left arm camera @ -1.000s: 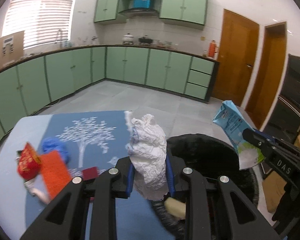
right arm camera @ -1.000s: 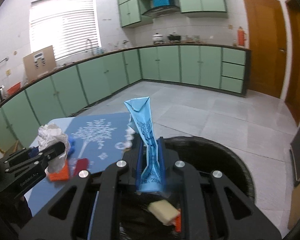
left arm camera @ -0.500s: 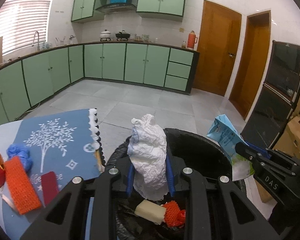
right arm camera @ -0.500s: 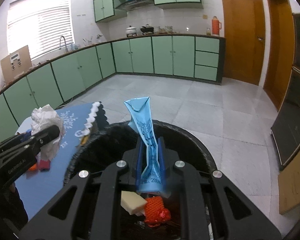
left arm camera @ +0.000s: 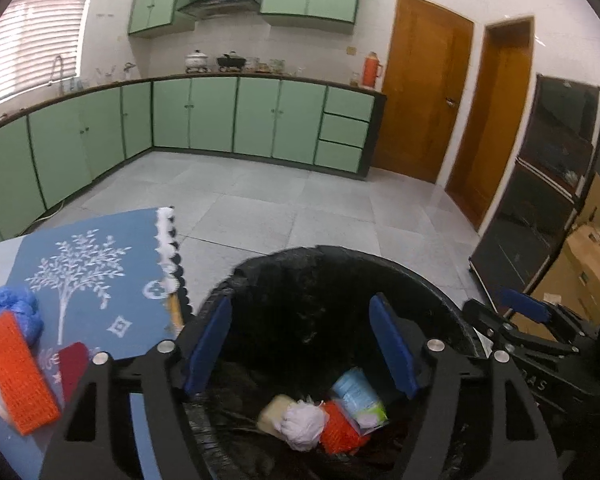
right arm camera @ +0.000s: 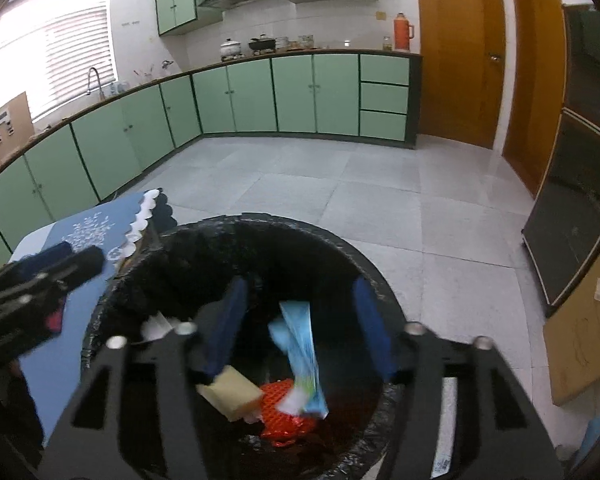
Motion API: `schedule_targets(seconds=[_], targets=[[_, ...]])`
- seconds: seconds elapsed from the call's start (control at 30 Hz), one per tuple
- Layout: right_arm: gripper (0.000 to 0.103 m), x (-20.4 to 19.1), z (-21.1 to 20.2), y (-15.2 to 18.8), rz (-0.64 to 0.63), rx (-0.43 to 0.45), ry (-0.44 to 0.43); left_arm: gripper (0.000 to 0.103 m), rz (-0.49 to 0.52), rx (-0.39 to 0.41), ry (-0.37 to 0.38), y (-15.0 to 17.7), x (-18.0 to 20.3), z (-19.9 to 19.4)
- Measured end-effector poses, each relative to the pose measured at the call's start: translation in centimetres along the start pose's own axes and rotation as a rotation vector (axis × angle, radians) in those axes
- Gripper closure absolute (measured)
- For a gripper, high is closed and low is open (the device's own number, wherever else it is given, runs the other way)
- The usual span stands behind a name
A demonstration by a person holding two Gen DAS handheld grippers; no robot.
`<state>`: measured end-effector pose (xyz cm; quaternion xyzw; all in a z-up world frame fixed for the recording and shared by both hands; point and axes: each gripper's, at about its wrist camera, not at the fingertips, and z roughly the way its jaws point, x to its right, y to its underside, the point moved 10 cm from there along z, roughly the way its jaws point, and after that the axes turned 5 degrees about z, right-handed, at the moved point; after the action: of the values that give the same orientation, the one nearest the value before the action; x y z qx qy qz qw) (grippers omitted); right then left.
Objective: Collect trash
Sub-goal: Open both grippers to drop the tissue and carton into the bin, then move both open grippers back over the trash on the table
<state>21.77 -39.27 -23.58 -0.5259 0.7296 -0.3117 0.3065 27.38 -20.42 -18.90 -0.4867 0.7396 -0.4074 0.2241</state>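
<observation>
Left claw wide, just opened, empty; right claw wide, just opened, blue pouch loose between pads, blurred. Crumpled white paper ball inside black-lined bin. Ribbed orange sponge on desk, partly cut off.

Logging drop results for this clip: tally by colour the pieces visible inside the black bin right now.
In the black bin, left wrist view:
White, crumpled paper: 1
Light blue, carton: 1
Orange, mesh piece: 1
Pale yellow, sponge-like block: 1
Total: 4
</observation>
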Motion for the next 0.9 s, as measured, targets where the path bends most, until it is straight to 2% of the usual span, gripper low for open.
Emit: schedule_targets(seconds=[0.03,0.1,0.23,0.47,0.67,0.9], targets=[[0.019,0.0,-0.2,0.0,0.003,0.012,0.012,0.028,-0.004,0.005,-0.014,-0.1,-0.5,-0.3],[0.013,-0.6,-0.7,-0.1,0.005,0.039,0.023,0.025,-0.016,0.019,-0.051,-0.1,-2.2,-1.6],[0.008,-3.0,-1.3,-0.3,-0.007,0.049,-0.013,0.024,-0.048,0.036,-0.140,0.5,-6.4,-4.2],[0.006,-11.6,-2.1,-0.3,-0.073,0.057,-0.157,0.024,-0.124,0.037,-0.347,3.6,-16.1,-9.5],[0.006,-19.5,-2.0,0.9,-0.143,0.033,-0.272,0.024,-0.187,0.010,-0.487,7.3,-23.0,-12.7],[0.006,-26.2,-1.4,2.4,-0.185,0.024,-0.335,0.024,-0.231,-0.026,-0.555,10.7,-27.3,-13.6]])
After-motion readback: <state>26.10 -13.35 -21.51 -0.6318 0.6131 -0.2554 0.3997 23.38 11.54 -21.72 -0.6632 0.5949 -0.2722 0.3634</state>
